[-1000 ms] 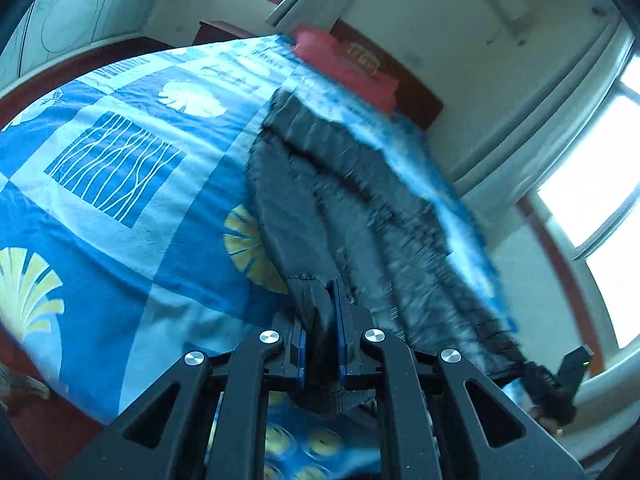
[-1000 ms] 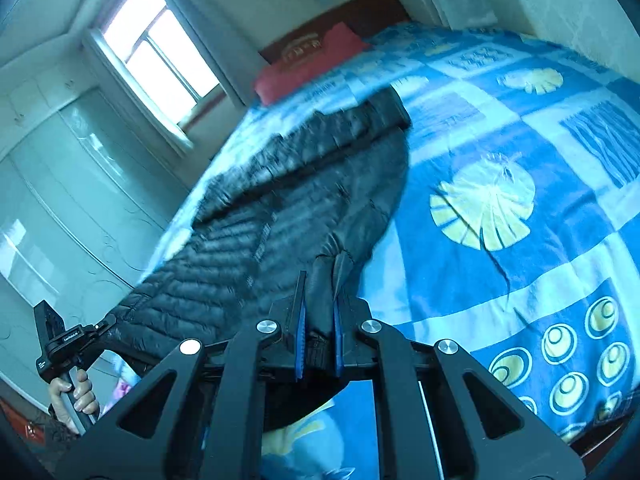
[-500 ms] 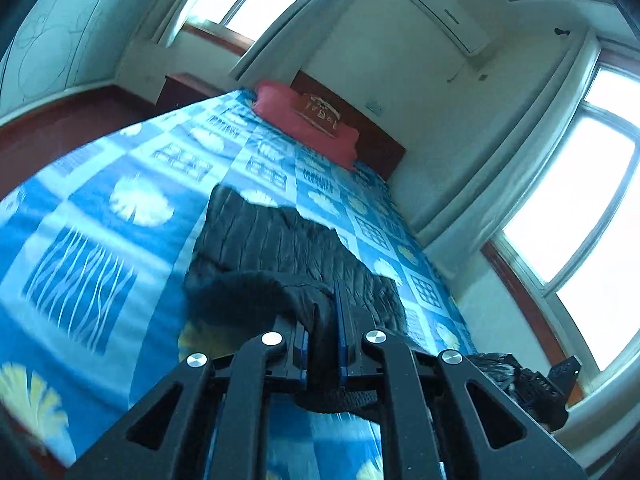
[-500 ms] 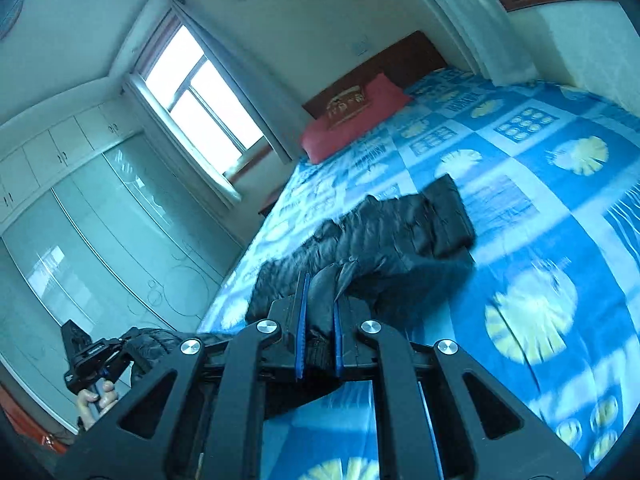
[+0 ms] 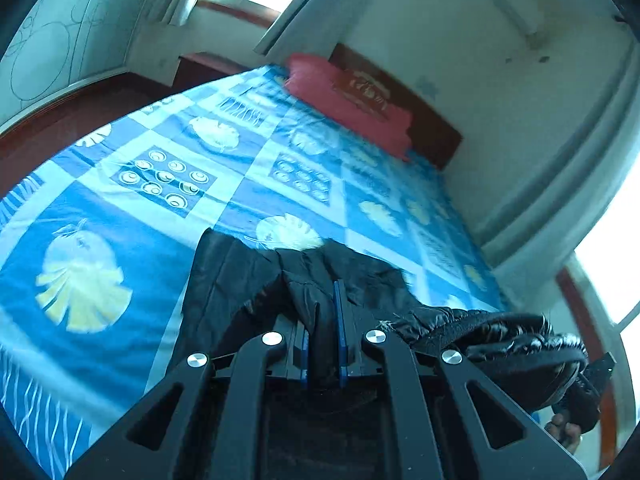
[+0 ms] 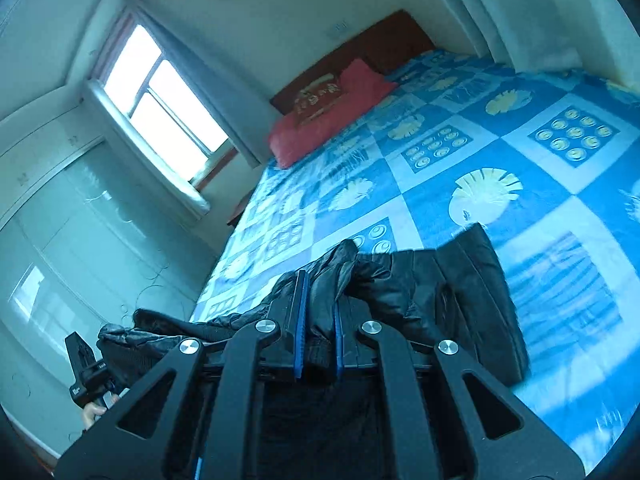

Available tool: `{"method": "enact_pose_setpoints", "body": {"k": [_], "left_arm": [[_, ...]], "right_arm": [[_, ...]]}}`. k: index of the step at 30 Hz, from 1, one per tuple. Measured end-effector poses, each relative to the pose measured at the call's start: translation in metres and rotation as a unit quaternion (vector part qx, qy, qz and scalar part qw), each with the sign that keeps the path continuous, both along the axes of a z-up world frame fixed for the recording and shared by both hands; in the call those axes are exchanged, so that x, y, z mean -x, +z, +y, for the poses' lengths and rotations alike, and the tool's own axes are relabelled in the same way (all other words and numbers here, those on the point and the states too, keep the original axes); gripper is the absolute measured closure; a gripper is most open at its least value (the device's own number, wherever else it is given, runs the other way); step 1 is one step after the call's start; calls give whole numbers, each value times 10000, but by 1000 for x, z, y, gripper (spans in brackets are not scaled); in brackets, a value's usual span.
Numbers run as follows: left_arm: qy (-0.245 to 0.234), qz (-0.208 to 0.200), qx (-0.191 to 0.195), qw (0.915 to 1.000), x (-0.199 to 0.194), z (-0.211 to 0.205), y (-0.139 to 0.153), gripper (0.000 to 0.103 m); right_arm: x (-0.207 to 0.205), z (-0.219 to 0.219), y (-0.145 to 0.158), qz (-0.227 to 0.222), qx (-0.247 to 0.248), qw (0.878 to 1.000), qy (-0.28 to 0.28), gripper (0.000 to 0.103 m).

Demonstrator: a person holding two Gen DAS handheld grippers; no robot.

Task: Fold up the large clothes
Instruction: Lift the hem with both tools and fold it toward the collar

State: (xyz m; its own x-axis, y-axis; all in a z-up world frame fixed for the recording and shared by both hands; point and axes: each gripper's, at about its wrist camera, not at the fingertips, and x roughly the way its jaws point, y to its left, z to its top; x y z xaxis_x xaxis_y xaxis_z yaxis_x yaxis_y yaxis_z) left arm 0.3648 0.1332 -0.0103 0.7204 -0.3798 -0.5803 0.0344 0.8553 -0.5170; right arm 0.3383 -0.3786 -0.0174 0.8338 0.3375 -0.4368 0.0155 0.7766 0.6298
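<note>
Both grippers, left (image 5: 325,312) and right (image 6: 319,312), clamped tight on black puffer jacket (image 5: 248,280) hem, carrying it forward over the rest; probably halving it on the bed (image 5: 120,208).

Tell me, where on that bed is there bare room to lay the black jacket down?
Most of the blue bedspread is bare: the wide stretch between the black jacket and the red pillow, and the side right of the jacket in the right wrist view. The near edge is crowded: both grippers clamp the bunched jacket there.
</note>
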Motion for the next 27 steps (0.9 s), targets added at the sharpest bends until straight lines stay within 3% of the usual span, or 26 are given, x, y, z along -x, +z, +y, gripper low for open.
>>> {"method": "enact_pose_setpoints", "body": {"k": [7, 12, 15, 18, 22, 23, 24, 25, 27], "left_arm": [[138, 446, -420, 9980, -86, -12, -54, 93], [180, 783, -927, 9924, -119, -26, -96, 93], [168, 805, -951, 9921, -124, -26, -108, 90], [117, 764, -771, 9940, -122, -23, -103, 90], [64, 655, -306, 9974, -116, -11, -92, 81], [45, 624, -27, 9980, -114, -5, -89, 76], [55, 582, 214, 9981, -114, -1, -86, 60], [134, 486, 531, 9973, -111, 7, -82, 42], [525, 173, 811, 9952, -103, 23, -69, 36]], "right_arm": [[-97, -4, -67, 589, 181, 9979, -179, 92], [-131, -4, -115, 1012, 448, 9934, -287, 91], [-138, -7, -131, 1100, 439, 9924, -329, 86], [-136, -9, -131, 1043, 295, 9935, -333, 82], [-127, -19, -122, 830, -34, 9961, -291, 73], [-122, -22, -120, 729, -170, 9968, -296, 59], [-117, -26, -116, 613, -239, 9971, -380, 35], [-113, -28, -112, 525, -238, 9972, -471, 30], [-106, -32, -106, 423, -180, 9977, -499, 30]]}}
